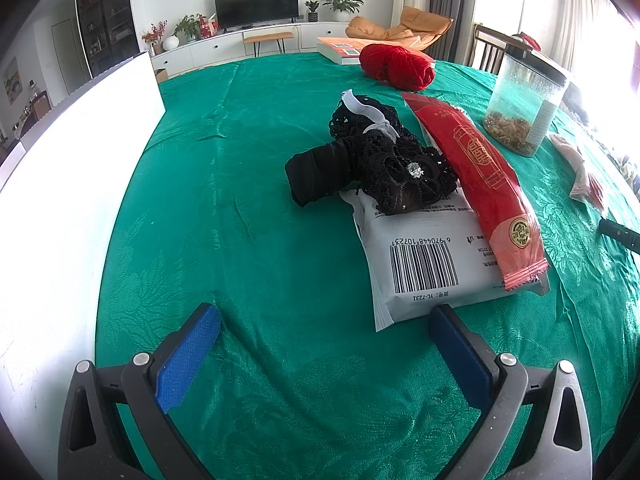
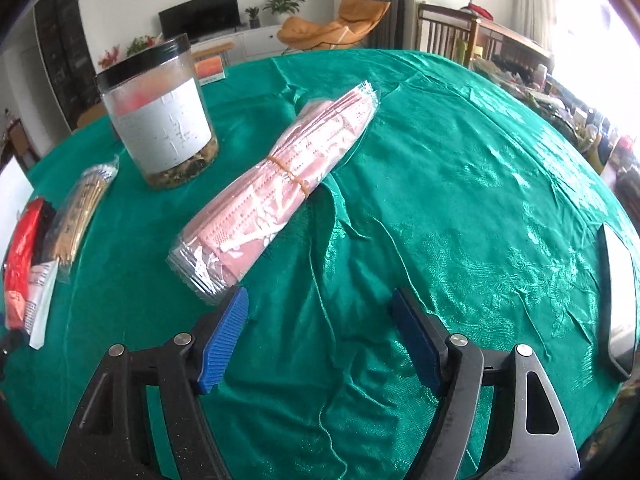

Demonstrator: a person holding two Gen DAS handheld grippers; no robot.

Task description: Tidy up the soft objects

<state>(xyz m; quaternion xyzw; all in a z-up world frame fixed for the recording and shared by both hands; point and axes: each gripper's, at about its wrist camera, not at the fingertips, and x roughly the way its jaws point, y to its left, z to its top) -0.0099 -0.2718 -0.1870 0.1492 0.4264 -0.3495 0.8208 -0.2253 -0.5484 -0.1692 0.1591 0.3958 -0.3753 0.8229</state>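
Spreading wide and empty over glossy, wrinkled green damask cloth (image 2: pixel 460 184): right gripper (image 2: pixel 320 312), ribbed blue pads (image 2: pixel 224 340) parted, left pad sitting just beside the near end of a crinkly clear-wrapped pink roll (image 2: pixel 276 184) banded with elastic. Gaping equally over bare cloth: left gripper (image 1: pixel 324 332). Lying farther off: black lacy bundle (image 1: pixel 384 164) overlapping a flat grey pouch (image 1: pixel 432 264).

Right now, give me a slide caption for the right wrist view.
Open right gripper poised over green tablecloth beside a banded pack of pink face masks, clear jar behind.
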